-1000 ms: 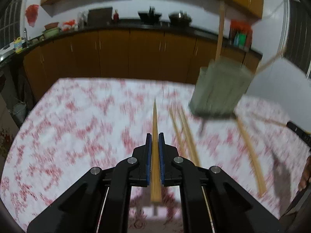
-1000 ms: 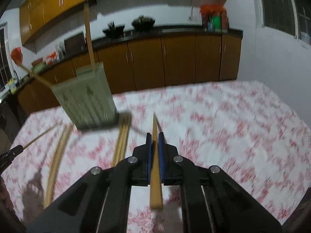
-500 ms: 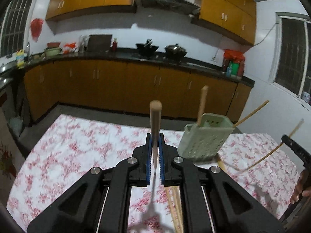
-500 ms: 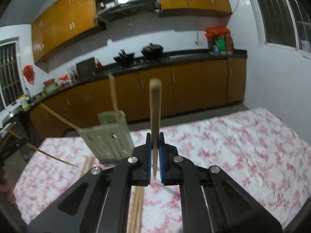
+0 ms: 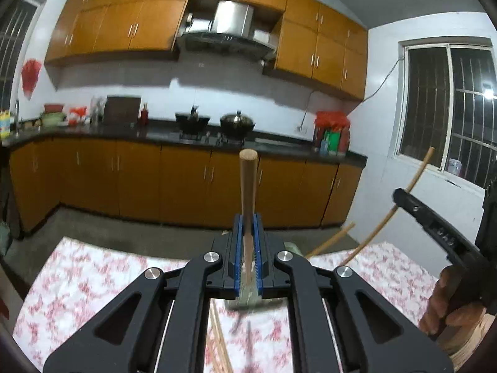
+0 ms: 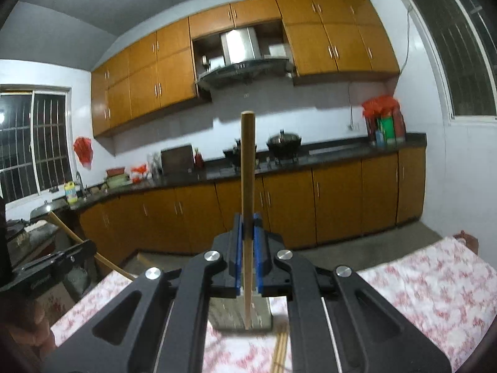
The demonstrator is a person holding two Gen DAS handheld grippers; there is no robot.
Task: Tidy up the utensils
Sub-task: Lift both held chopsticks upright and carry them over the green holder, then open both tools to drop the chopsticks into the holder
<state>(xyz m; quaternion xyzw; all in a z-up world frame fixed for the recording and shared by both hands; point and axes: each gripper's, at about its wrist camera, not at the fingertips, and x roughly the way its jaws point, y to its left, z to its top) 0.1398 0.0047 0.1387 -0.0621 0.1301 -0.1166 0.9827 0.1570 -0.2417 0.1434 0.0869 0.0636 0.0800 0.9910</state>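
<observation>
Chopsticks: one clamped upright in each gripper, both held above the table.
Left gripper (image 5: pixel 248 242) has jaws closed tight on a wooden chopstick (image 5: pixel 248 183); right gripper (image 6: pixel 248 242) same, gripping its own chopstick (image 6: pixel 248 180). From the left cam I see the right unit w/ stick at frame right, hand (image 5: pixel 450 307) under it. Green holder (image 6: pixel 239 314) stands on the floral tablecloth (image 6: pixel 428 283), mostly hidden behind my jaws; loose chopsticks (image 5: pixel 219 345) lie nr its base. Kitchen counter (image 5: pixel 155 133) beyond.
</observation>
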